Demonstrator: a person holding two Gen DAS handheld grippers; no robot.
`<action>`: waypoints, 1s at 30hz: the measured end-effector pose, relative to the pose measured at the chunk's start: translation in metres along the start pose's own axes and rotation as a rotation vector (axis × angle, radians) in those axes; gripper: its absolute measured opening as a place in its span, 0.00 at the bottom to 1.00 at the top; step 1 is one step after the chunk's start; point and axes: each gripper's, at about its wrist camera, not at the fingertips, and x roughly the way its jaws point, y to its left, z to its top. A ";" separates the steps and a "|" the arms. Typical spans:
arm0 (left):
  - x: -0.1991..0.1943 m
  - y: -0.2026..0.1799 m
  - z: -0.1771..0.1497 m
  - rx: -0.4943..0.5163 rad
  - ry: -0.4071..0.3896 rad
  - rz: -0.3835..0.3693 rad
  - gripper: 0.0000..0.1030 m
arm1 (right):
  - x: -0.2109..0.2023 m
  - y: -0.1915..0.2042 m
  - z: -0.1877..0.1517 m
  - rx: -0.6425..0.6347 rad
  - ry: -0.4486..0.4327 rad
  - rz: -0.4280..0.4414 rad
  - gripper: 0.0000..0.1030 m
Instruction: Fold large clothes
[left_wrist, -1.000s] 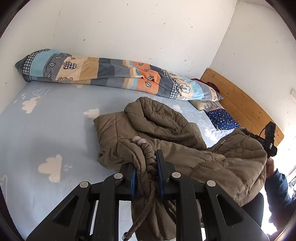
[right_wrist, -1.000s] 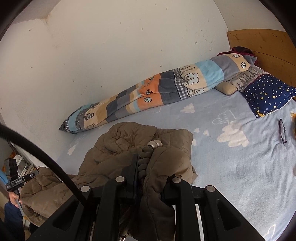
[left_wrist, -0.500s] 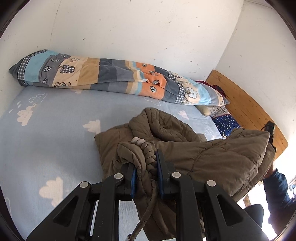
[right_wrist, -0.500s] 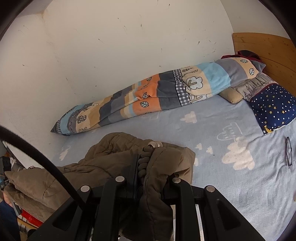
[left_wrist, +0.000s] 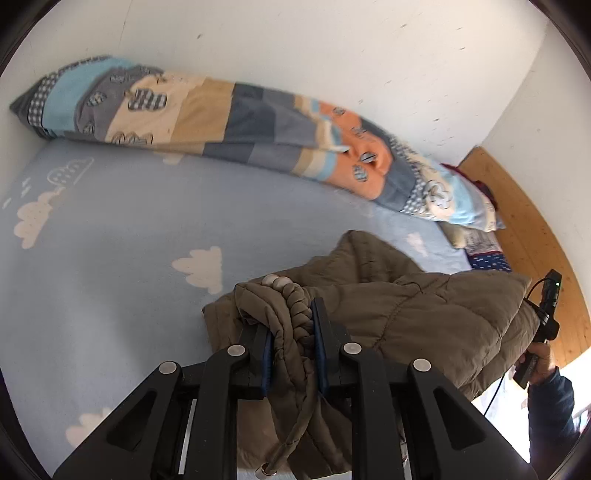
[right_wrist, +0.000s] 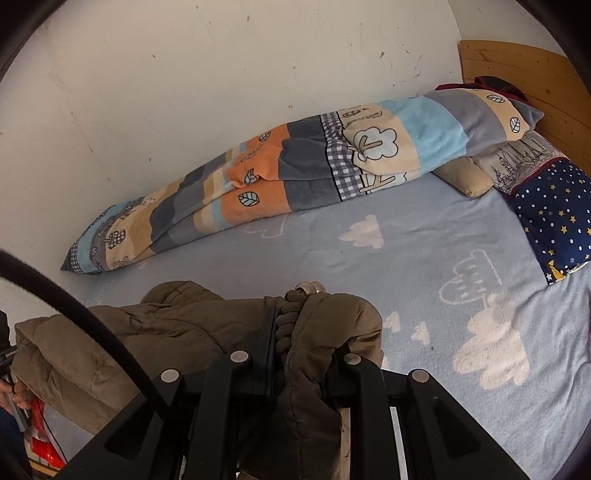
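A home bedroom: a bed with a pale blue cloud-print sheet stands against white walls, with a wooden headboard, a rolled patchwork blanket and a starry pillow.

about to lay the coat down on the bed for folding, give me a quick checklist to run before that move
1. Left gripper clamped on coat: ok, fabric and braided cord pinched between the fingers.
2. Right gripper clamped on coat: ok, fabric bunched between its fingers.
3. Coat spread flat between the grippers: not ok, it sags in rumpled folds.
4. Bedsheet ahead of the grippers free: ok, only bare sheet shows there.
5. Rolled blanket out of the way: ok, it lies along the wall.
6. Coat hem hanging below the grippers clear of snags: cannot tell, it is out of view.
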 end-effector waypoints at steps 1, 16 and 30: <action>0.008 0.004 0.001 -0.006 0.006 0.002 0.18 | 0.012 0.000 0.001 -0.007 0.012 -0.011 0.18; 0.100 0.083 0.008 -0.365 0.120 -0.170 0.25 | 0.133 -0.037 0.001 0.147 0.199 -0.022 0.20; 0.001 0.118 0.027 -0.478 -0.099 -0.105 0.42 | 0.068 -0.092 0.013 0.534 0.132 0.257 0.47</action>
